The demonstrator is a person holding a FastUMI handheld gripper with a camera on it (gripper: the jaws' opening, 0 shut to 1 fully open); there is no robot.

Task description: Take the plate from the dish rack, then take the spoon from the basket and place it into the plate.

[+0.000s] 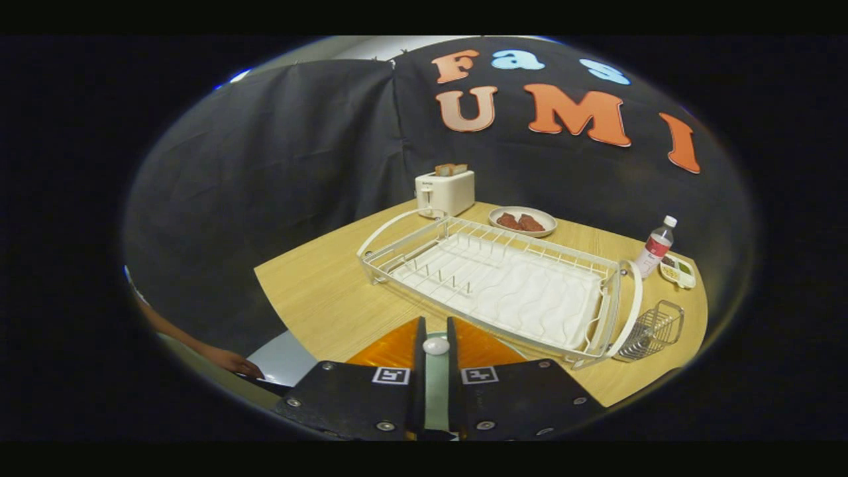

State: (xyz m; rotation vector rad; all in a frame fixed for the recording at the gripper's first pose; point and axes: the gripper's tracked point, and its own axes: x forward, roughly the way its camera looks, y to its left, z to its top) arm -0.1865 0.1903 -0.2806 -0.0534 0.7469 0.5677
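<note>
While fingers of gripper pinched spoon above pale plate, dish rack sat bare at 12 o'clock, basket at 2; only release appeared left.

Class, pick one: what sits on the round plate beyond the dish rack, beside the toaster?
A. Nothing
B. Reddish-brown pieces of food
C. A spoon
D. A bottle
B: the plate beyond the dish rack holds reddish-brown food pieces; the claw grips a small pale, rounded object.
</note>
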